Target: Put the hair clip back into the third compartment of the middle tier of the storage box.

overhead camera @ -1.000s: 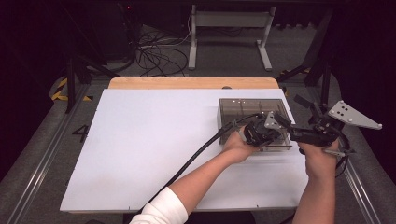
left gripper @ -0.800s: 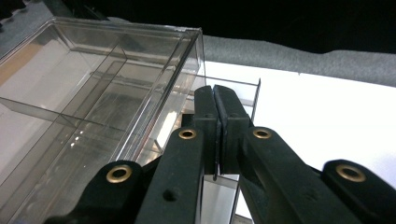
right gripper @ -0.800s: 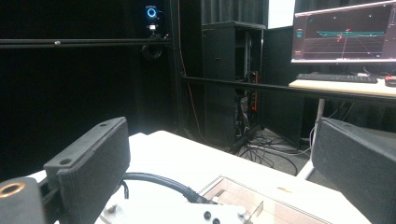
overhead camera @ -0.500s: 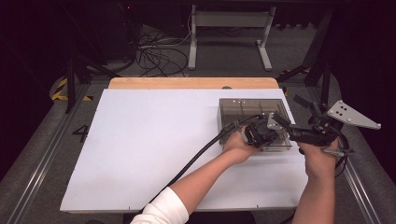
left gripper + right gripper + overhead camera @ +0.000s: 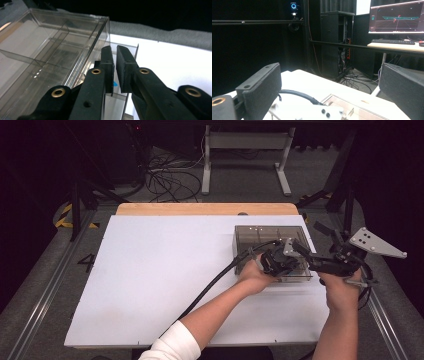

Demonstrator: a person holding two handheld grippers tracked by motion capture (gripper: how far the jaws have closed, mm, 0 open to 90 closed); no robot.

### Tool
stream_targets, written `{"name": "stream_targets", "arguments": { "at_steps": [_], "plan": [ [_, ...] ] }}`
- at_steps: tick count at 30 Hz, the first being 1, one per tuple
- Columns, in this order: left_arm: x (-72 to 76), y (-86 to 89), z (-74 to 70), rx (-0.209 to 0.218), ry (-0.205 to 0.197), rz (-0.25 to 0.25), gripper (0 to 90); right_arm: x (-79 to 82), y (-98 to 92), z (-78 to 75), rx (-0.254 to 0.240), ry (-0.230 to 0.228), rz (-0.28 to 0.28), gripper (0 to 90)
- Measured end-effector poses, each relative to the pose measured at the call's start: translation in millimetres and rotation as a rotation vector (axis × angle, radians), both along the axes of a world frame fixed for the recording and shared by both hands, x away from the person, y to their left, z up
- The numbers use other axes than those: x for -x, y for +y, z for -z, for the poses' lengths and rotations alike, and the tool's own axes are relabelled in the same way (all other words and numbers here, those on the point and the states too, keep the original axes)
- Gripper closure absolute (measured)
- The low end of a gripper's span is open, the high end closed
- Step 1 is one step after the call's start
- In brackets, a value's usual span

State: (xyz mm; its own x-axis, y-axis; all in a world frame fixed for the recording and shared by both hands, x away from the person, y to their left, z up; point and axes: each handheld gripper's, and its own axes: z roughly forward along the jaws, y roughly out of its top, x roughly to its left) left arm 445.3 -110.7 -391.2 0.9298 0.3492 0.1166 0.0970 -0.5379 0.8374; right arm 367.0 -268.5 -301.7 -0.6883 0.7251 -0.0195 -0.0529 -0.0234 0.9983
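a clear plastic box (image 5: 270, 236) sits right of centre on the white table (image 5: 150, 280). the left gripper (image 5: 114, 60), jaws nearly together and just easing apart, straddles a thin clear panel at the box's near right corner. the right gripper (image 5: 329, 82) hangs spread, empty, lower right.

High view overhead, facing forward; gripper views close; all share clear box (image 5: 270, 251).
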Motion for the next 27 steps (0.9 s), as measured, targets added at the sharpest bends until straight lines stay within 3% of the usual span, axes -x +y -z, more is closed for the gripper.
{"name": "stream_targets", "arguments": {
  "at_steps": [7,13,20,27],
  "plan": [
    [2.4,9.2,-2.7,0.049,0.009,-0.002,80.0,-1.1,0.5,0.6,-0.001,0.003,0.001,5.1],
    [5.5,24.2,-8.6,0.125,0.014,-0.01,79.1,0.0,4.3,-0.3,0.006,0.003,-0.004,5.1],
    [13.4,38.7,-17.7,0.163,-0.026,-0.004,74.7,3.1,9.8,-3.0,0.013,-0.005,-0.015,5.0],
    [19.0,56.6,-22.1,0.232,-0.05,-0.013,71.5,2.3,14.1,-2.0,0.021,0.0,-0.021,5.0]
  ]
}}
